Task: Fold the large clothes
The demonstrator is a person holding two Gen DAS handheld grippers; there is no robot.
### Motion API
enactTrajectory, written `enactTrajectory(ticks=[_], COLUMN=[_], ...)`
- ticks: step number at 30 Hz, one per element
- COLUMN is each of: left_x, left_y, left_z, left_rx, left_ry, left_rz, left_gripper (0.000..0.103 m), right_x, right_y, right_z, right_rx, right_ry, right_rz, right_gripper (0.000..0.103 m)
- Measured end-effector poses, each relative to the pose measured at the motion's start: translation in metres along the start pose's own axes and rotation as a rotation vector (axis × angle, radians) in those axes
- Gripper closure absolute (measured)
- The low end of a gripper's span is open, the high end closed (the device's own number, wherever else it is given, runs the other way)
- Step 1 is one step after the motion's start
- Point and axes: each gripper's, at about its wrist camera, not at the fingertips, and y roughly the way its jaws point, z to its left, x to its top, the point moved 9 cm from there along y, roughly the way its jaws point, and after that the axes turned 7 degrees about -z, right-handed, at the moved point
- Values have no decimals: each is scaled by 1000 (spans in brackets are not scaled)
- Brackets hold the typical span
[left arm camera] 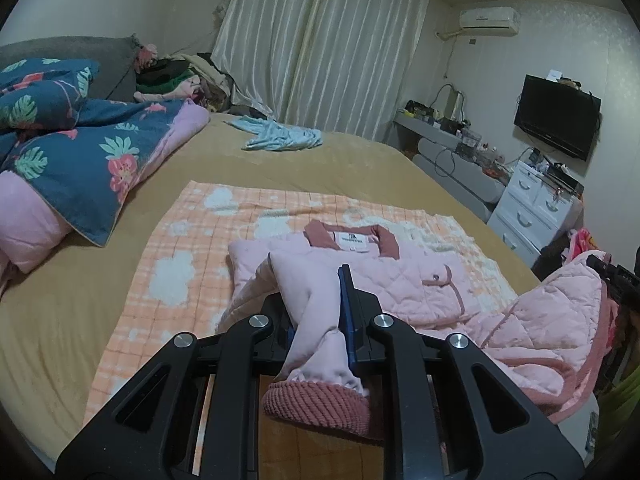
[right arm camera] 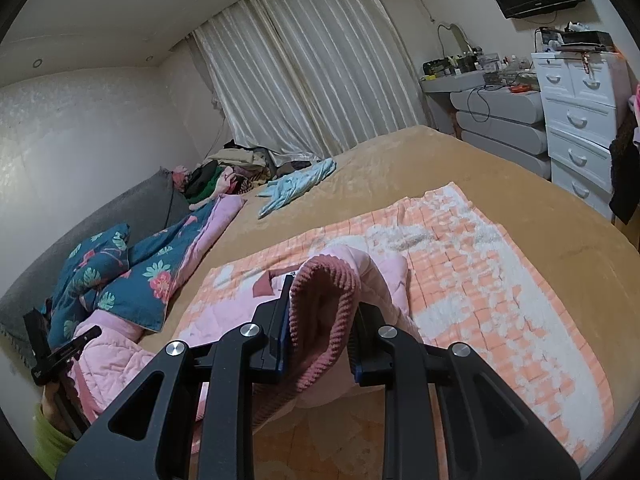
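Note:
A pink quilted jacket with a dusty-rose collar lies on an orange-and-white checked blanket on the bed. My left gripper is shut on a pink sleeve, whose ribbed cuff hangs toward the camera. My right gripper is shut on a ribbed rose band of the same jacket and holds it above the blanket. The cloth is lifted between the two grippers. Each gripper shows in the other's view, the right gripper at the far right and the left gripper at the lower left.
A blue floral duvet is heaped at the left on the tan bedcover. A light blue garment lies further back, near a pile of clothes by the curtain. White drawers and a wall television stand to the right.

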Motion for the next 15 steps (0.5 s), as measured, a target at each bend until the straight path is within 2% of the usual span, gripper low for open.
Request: enactTrajectory(ticks=[15], left_x=[-1], left_y=[38], left_z=[16], left_rx=[64], left_ry=[12], left_rz=[-6], left_gripper=[93], right_x=[-3], right_y=[44], right_z=[-24], right_rx=[-60], right_ry=[39], right_rz=[44], right_gripper=[82])
